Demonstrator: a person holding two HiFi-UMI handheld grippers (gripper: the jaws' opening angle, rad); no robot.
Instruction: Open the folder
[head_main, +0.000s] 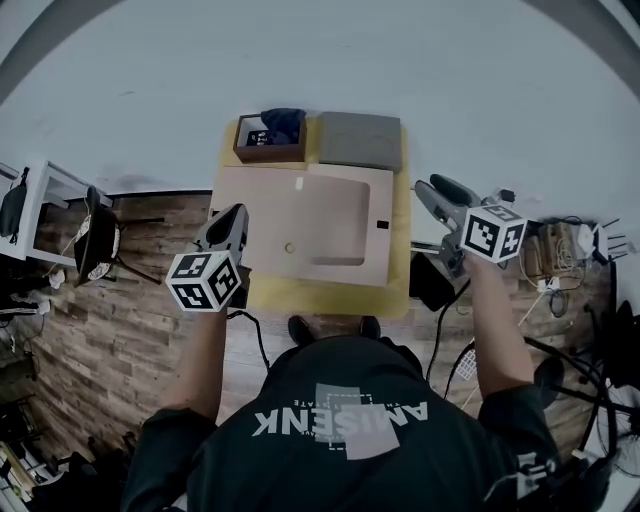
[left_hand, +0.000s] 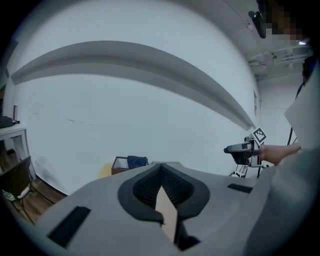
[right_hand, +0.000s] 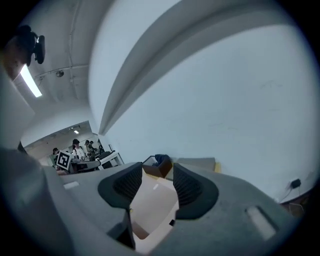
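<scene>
Starting at the tongs: left tongs (left_hand: 161, 167) are pressed together, empty; right tongs (right_hand: 156, 170) stand partly apart with nothing between them. Both hang well above the desk (head_main: 330, 297), clear of the folder (head_main: 300, 225), which lies flat mid-desk and appears closed. Judged step: approach, opening not yet begun. Next move calls for lowering to the cover's edge, pinching it and lifting. Count: two tongs, one folder, one box (head_main: 270, 155), one grey pad (head_main: 360, 140).
</scene>
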